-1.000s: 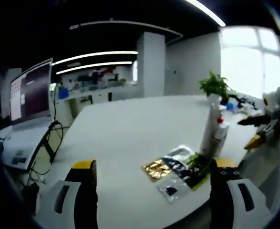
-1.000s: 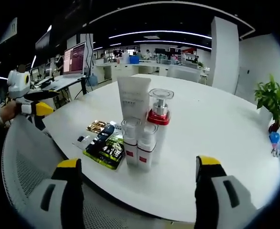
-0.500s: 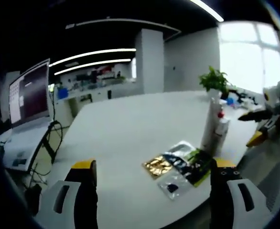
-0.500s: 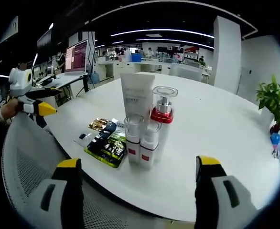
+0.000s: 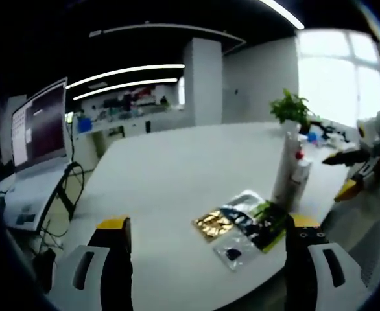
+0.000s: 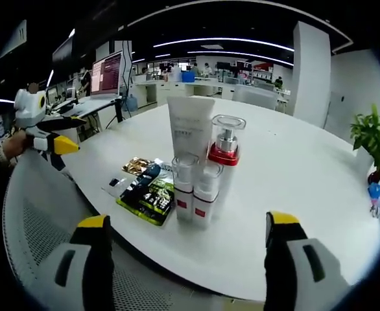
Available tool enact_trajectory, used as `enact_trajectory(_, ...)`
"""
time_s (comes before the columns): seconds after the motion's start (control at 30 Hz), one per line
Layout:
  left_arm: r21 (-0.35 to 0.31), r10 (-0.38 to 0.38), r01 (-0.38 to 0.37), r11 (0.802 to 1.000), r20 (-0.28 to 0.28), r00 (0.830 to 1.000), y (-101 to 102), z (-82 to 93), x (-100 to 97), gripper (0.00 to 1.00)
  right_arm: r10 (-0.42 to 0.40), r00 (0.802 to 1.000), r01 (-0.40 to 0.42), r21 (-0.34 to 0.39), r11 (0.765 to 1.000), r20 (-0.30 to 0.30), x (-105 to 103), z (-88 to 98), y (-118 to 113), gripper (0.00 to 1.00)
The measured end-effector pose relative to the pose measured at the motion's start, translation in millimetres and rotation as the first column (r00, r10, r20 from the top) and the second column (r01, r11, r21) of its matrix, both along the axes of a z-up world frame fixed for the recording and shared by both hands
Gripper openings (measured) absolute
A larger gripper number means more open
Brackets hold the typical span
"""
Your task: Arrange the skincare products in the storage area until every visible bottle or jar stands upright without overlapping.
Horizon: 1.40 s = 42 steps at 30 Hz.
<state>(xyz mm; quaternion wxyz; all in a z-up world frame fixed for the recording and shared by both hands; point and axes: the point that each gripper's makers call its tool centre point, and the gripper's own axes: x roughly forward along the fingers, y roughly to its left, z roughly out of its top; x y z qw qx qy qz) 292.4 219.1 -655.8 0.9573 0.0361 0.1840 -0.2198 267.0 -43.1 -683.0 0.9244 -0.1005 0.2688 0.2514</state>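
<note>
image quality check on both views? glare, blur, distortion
Left gripper view: soft overall, window blown out, bottles hazy at the right. Right gripper view: sharper, tube and pump bottle legible; fisheye bends the table edge.

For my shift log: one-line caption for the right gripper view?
Open right gripper faces upright white skincare bottles beside flat sachets on white table.

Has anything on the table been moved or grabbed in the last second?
Nothing visibly changed. The white tube, the red-collared pump bottle and the two small bottles stand upright as before, the sachets lie flat beside them, and both the left gripper and the right gripper stay open, off the products.
</note>
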Motion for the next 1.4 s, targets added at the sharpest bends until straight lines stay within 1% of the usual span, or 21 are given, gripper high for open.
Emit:
enact_trajectory(0.43,-0.005,-0.002,0.002,1.000,-0.006,1.000,-0.1,-0.9,0.0,0.97,-0.002,1.000,0.002,-0.001,1.000,0.004,0.3,0.2,-0.7,0.99)
enact_trajectory(0.6,0.013,-0.007,0.007,1.000,-0.009,1.000,-0.3,-2.7,-0.3,0.97,-0.003,1.000,0.003,-0.007,1.000,0.006,0.5,-0.2,-1.2,0.99)
enact_trajectory(1.07,0.006,-0.008,0.008,1.000,-0.007,1.000,-0.7,-1.8,-0.8,0.97,0.002,1.000,-0.002,-0.015,1.000,0.005,0.2,-1.3,-0.7,0.99)
enact_trajectory(1.17,0.019,-0.013,0.014,1.000,-0.011,1.000,-1.2,-3.5,-1.4,0.97,0.000,1.000,0.000,-0.018,1.000,0.007,0.4,-1.1,-1.1,0.99)
enact_trajectory(1.4,0.010,-0.003,0.003,1.000,-0.006,1.000,0.1,-2.1,-0.3,0.97,-0.002,1.000,0.002,-0.025,1.000,0.007,0.7,-1.8,-1.2,0.99)
